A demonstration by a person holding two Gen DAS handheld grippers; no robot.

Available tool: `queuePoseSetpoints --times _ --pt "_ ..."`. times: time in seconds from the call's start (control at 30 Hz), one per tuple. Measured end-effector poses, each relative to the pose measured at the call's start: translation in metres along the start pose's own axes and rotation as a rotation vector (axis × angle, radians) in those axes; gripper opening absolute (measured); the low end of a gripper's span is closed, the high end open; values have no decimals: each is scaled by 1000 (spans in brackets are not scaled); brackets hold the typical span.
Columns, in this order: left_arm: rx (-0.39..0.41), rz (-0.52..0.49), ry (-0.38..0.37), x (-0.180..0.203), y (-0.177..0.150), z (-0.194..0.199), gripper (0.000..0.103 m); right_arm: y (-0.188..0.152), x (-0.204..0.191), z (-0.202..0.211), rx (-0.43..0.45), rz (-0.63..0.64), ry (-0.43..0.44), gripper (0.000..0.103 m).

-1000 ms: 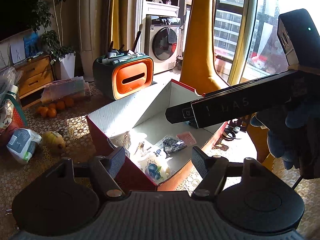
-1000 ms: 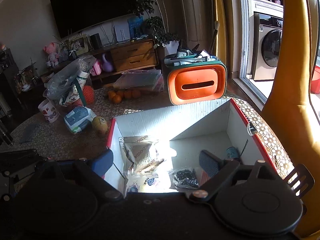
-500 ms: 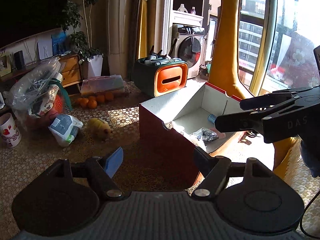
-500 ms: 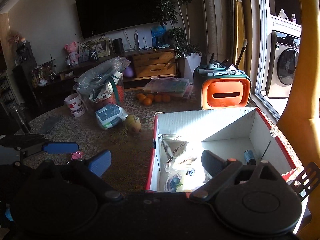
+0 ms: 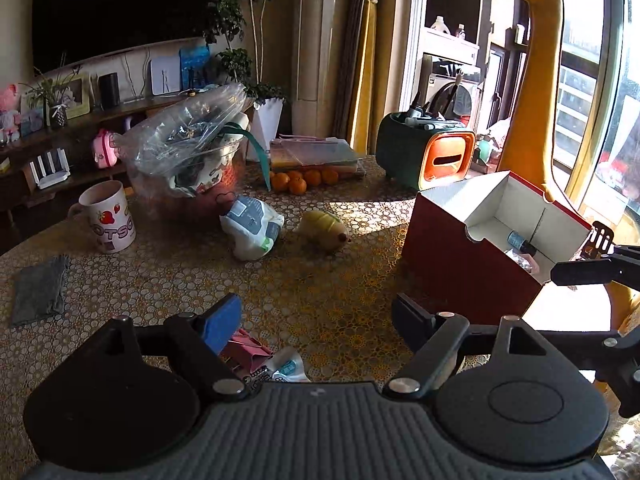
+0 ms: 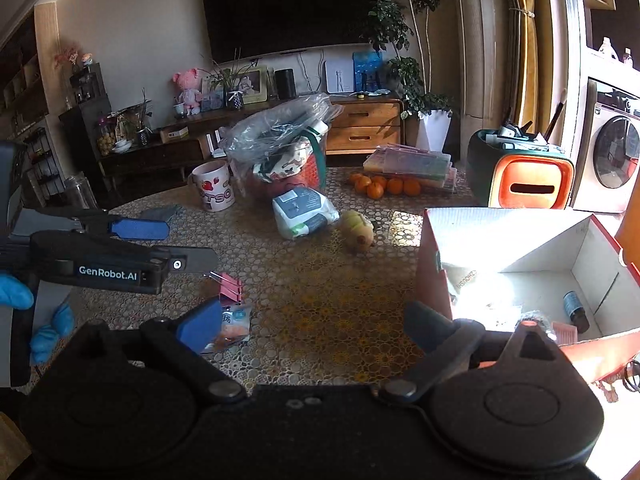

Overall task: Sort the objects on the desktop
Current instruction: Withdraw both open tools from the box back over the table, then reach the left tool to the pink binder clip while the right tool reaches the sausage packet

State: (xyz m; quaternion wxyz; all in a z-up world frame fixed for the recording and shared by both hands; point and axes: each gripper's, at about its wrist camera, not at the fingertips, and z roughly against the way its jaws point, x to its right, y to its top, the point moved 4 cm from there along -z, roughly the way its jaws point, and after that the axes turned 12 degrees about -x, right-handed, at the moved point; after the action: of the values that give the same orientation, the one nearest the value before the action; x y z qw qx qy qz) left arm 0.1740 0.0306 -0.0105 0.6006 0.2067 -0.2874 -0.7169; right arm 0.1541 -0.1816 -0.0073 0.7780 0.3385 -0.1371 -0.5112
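A red box (image 5: 472, 268) with a white inside stands on the table's right; it holds packets (image 6: 464, 280) and a small dark bottle (image 6: 574, 310). A pink binder clip (image 5: 244, 350) and a small snack packet (image 5: 286, 368) lie on the patterned tablecloth, just below my left gripper (image 5: 316, 318). Its jaws are opening and nothing is between them. My right gripper (image 6: 312, 326) is open and empty, over the cloth left of the box (image 6: 434, 276). In the right wrist view the clip (image 6: 228, 286) and packet (image 6: 232, 324) lie by its blue left finger.
Further back stand a strawberry mug (image 5: 108, 216), a plastic-covered basket (image 5: 184, 148), a wipes pack (image 5: 250, 232), a yellow plush toy (image 5: 324, 230), oranges (image 5: 300, 180) and an orange-fronted organiser (image 5: 428, 156). A grey cloth (image 5: 38, 290) lies at the left.
Both grippers swung left, away from above the box to the cloth beside it. The clip and packet came into view. The left jaws stand wider.
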Motion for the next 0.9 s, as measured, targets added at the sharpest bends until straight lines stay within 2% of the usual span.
queuePoseSetpoints --times 0.13,0.3,0.5,0.9 --pt "-15 -1 25 -20 -5 -7 85 -5 -29 -18 -2 32 13 97" --pt "-24 19 58 -40 -7 -21 100 -8 -55 -43 -11 48 14 101" --pt "-74 52 68 -59 -5 -49 102 -14 -79 -83 -61 71 20 101" --pt "-134 25 82 -73 -7 -102 102 -23 -98 -145 -146 144 24 101"
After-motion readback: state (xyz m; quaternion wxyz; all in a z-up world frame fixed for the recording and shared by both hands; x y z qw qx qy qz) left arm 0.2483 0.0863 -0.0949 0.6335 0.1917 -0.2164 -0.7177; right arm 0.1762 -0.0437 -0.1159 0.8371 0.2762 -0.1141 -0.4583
